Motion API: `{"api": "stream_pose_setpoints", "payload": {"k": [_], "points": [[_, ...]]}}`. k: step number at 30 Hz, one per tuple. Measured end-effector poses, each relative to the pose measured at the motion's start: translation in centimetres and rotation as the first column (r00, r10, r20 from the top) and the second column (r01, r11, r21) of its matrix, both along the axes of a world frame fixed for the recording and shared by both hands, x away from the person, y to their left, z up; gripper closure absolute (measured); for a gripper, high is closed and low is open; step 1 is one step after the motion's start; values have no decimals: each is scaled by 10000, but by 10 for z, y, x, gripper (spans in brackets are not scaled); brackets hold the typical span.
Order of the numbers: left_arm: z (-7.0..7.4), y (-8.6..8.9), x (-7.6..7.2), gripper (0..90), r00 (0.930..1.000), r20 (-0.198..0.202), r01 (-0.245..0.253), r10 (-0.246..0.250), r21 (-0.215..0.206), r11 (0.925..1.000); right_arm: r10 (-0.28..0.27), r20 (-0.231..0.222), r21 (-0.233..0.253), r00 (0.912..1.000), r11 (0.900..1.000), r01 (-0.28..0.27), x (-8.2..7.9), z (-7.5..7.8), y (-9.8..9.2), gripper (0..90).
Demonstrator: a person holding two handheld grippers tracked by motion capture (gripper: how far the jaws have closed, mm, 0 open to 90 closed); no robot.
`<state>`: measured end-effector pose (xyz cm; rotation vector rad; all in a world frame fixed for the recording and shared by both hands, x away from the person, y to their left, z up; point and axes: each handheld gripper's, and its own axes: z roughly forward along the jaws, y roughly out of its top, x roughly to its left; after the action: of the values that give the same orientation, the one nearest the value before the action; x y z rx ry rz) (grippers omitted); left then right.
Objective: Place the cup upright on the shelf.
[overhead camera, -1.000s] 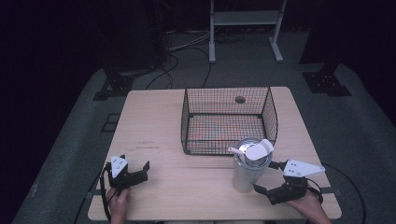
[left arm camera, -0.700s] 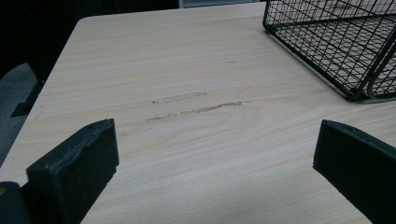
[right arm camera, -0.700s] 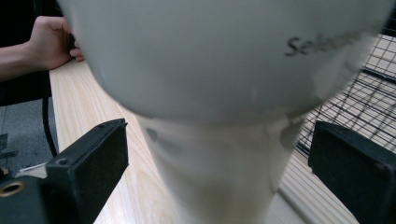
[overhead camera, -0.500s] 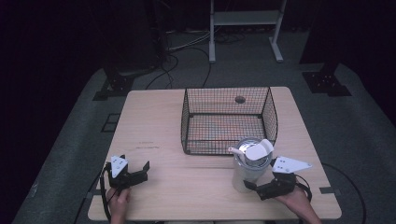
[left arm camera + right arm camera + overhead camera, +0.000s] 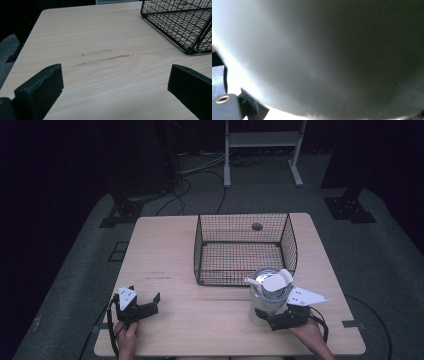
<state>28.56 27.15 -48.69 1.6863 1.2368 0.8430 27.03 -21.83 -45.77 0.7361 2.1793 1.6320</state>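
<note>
A pale cylindrical container [image 5: 266,296] with a metal rim and a white flap on top stands on the wooden table [image 5: 200,320], just in front of the black wire basket [image 5: 289,245]. My right gripper [image 5: 268,316] is low at the container's base, with its jaws on either side of it. In the right gripper view the container's wall [image 5: 324,50] sits very close. Whether the jaws press on it is hidden. My left gripper [image 5: 145,304] rests open near the table's front left, with nothing between its jaws [image 5: 115,82].
The basket [image 5: 180,22] looks empty. A dark round hole [image 5: 257,226] in the tabletop shows through its far side. Faint scuff marks [image 5: 105,57] lie ahead of the left gripper. Cables and a metal stand [image 5: 260,150] are on the floor beyond the table.
My right gripper has slid left along the table from beside the container until its jaws are at the base. The left gripper and the basket have not moved.
</note>
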Motion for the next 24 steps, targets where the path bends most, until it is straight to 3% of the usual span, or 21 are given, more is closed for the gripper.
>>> {"api": "stream_pose_setpoints", "payload": {"k": [9,19,24], "points": [[0,0,0,0,10000,7,1,-1,6,10000,-37,415,175,9991,9998,30,-1,-3,0,84],[0,0,0,0,10000,-1,-10,10,-6,10000,18,426,175,9991,9998,-26,-2,-2,-1,85],[0,0,0,0,10000,-4,-15,15,-1,10000,69,288,547,9996,9985,-85,-3,1,-3,86]]}}
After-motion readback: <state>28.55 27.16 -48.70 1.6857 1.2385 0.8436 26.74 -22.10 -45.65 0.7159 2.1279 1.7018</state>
